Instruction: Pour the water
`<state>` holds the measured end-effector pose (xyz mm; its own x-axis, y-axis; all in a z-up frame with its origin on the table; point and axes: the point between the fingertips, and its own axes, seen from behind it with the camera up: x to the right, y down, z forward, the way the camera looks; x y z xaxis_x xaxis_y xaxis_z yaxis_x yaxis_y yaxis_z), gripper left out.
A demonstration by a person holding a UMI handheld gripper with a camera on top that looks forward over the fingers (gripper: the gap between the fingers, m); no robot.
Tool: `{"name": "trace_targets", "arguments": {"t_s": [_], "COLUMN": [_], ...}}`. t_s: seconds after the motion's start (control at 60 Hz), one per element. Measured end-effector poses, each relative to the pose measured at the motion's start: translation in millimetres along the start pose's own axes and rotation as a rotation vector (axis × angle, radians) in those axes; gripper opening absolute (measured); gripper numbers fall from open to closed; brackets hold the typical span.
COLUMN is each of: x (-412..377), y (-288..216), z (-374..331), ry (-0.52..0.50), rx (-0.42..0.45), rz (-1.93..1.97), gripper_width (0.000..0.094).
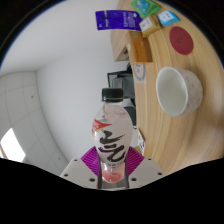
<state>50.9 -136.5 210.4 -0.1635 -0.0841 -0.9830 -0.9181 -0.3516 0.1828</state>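
A clear plastic bottle (pixel 112 130) with a black cap, a white label with black lettering and pinkish liquid at its base stands upright between my fingers. My gripper (pixel 112 162) is shut on the bottle, both magenta pads (pixel 90 158) pressing its lower body. It is held above the floor, beside a wooden table (pixel 150 100). A pale ceramic bowl (pixel 178 91) sits on the table, beyond the bottle and to its right.
A dark red round coaster (pixel 180 40) lies further along the table past the bowl. A blue packet (pixel 119 20) and small green and white boxes (pixel 150 14) lie at the table's far end. Grey tiled floor (pixel 45 105) spreads to the left.
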Motion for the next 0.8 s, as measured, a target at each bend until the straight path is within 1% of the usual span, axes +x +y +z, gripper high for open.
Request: {"name": "trace_targets", "arguments": {"t_s": [0.117,0.2,0.283,0.333,0.35,0.45,0.5,0.533,0.65,0.733,0.8], "x": [-33.3,-67.4,-83.4,-80.1,-87.9,-66.0,-47.8,-34.8,15.4,45.6,64.8], "y": [-22.9,-58.1,-92.9,-112.5,-123.3,-172.5,-183.4,-203.1,-235.7,-255.1,-260.6], "z": [-14.1,-30.5,-43.7,-48.3,-56.4,-64.8,-71.6,-70.4,-75.9,-76.9,-79.7], "ry": [0.059,0.098,0.152,0.21,0.213,0.334,0.385,0.42,0.508,0.546,0.558], "rx": [0.016,0.062,0.115,0.146,0.156,0.19,0.192,0.173,0.135,0.102,0.098], "rz": [-0.386,-0.677,-0.962,-1.143,-1.174,-1.43,-1.528,-1.554,-1.626,-1.634,-1.626], "gripper_width": [0.0297,0.0296,0.0296,0.0298,0.0297,0.0297,0.0296,0.0296,0.0295,0.0296,0.0296]}}
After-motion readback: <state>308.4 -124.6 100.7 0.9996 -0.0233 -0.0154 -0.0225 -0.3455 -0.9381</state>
